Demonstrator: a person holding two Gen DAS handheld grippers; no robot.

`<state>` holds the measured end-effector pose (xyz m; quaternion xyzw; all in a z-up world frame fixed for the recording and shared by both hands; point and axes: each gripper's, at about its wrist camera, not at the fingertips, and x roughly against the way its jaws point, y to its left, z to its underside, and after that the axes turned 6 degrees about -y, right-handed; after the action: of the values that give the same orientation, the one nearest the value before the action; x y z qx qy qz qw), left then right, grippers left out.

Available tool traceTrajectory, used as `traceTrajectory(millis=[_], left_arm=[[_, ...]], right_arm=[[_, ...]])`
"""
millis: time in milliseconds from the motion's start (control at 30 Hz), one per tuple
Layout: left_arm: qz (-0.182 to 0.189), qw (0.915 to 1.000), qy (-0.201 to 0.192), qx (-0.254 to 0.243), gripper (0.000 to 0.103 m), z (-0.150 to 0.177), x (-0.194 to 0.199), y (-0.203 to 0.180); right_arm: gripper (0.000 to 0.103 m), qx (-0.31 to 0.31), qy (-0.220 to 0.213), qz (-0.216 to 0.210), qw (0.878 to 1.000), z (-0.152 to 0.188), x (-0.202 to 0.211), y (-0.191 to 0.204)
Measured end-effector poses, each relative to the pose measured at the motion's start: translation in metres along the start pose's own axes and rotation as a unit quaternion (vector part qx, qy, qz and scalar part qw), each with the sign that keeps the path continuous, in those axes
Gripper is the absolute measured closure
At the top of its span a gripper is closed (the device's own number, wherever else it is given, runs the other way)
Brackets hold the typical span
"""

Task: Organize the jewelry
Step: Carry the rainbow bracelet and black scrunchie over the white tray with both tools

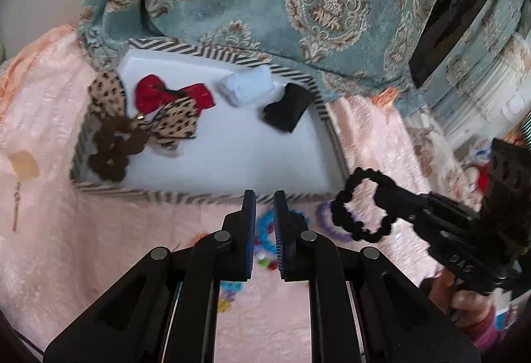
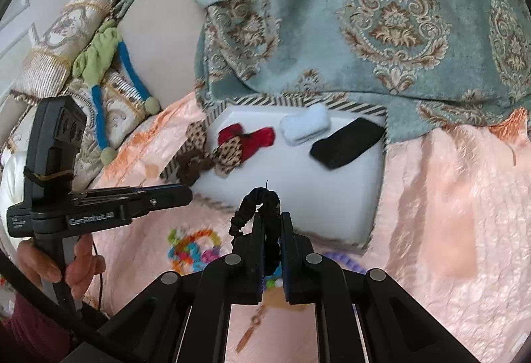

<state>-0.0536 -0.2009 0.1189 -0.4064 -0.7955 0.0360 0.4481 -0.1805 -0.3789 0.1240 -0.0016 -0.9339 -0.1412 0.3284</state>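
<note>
Black and crinkled, 1 scrunchie [image 2: 262, 217] sits clamped between your right tongs [image 2: 272, 230], its loop standing up past the fingertips over the near edge of the striped tray [image 2: 298, 101]. From the left wrist view the same scrunchie [image 1: 361, 207] hangs off those tongs just right of the tray's near corner. Your left tongs [image 1: 265, 207] hold nothing, fingers a narrow gap apart, above the peach bedspread [image 1: 99, 230]. On the tray's white floor you have 1 red bow [image 1: 172, 96], 2 leopard-print bows [image 1: 177, 125], 1 brown scrunchie [image 1: 113, 147], 1 white fluffy clip [image 1: 247, 86] and 1 black clip [image 1: 288, 107]. On the bedspread lie 1 multicoloured bead bracelet [image 2: 192, 247] and 1 purple bead bracelet [image 1: 327, 223].
</note>
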Motion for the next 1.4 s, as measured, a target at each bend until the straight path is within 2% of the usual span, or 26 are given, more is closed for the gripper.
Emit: traceTrajectory(millis=[100,200,267,333,467,567,667,700,733,800,967,1067,1267,1400], left_arm=[[-0.018,0.9998,-0.001,-0.013,0.093,-0.008,-0.001,-0.002],[-0.029,0.9986,0.02,-0.039,0.092,0.001,-0.003,-0.005],[-0.055,0.9954,0.048,-0.061,0.087,0.016,-0.012,-0.003],[-0.08,0.9919,0.069,-0.07,0.075,0.029,-0.022,0.003],[-0.13,0.9838,0.102,-0.069,0.073,0.043,-0.044,0.018],[-0.14,0.9814,0.113,-0.067,0.073,0.045,-0.057,0.025],[-0.141,0.9805,0.11,-0.083,0.073,0.046,-0.064,0.022],[-0.141,0.9802,0.108,-0.086,0.077,0.047,-0.065,0.021],[-0.144,0.98,0.107,-0.086,0.092,0.047,-0.065,0.02],[-0.13,0.983,0.109,-0.07,0.094,0.045,-0.063,0.023],[-0.075,0.9947,0.063,-0.033,0.095,0.035,-0.026,0.016],[-0.054,0.998,0.029,-0.018,0.095,0.025,-0.003,0.01],[-0.045,0.9986,-0.018,-0.019,0.095,-0.001,0.025,-0.013],[-0.062,0.9971,-0.035,-0.028,0.095,-0.025,0.018,-0.024]], right_arm=[[0.096,-0.015,-0.001,-0.001,1.0,-0.001,0.002,-0.009],[0.096,-0.014,0.001,-0.003,1.0,0.005,0.004,-0.011],[0.096,-0.015,0.008,-0.004,1.0,0.009,0.001,-0.012],[0.096,-0.019,0.016,-0.008,1.0,0.014,-0.002,-0.012],[0.096,-0.028,0.025,-0.015,0.999,0.021,-0.009,-0.01],[0.096,-0.028,0.028,-0.021,0.999,0.024,-0.01,-0.005],[0.096,-0.023,0.028,-0.022,0.999,0.024,-0.009,-0.001],[0.096,-0.023,0.027,-0.022,0.999,0.024,-0.008,0.0],[0.096,-0.023,0.026,-0.022,0.999,0.023,-0.006,0.001],[0.096,-0.022,0.021,-0.021,0.999,0.023,-0.002,0.001],[0.096,-0.026,0.008,-0.017,0.999,0.018,0.011,-0.004],[0.096,-0.028,0.001,-0.013,1.0,0.015,0.017,-0.007],[0.096,-0.02,-0.008,0.0,1.0,0.0,0.02,-0.014],[0.096,-0.019,-0.007,0.008,1.0,-0.01,0.009,-0.02]])
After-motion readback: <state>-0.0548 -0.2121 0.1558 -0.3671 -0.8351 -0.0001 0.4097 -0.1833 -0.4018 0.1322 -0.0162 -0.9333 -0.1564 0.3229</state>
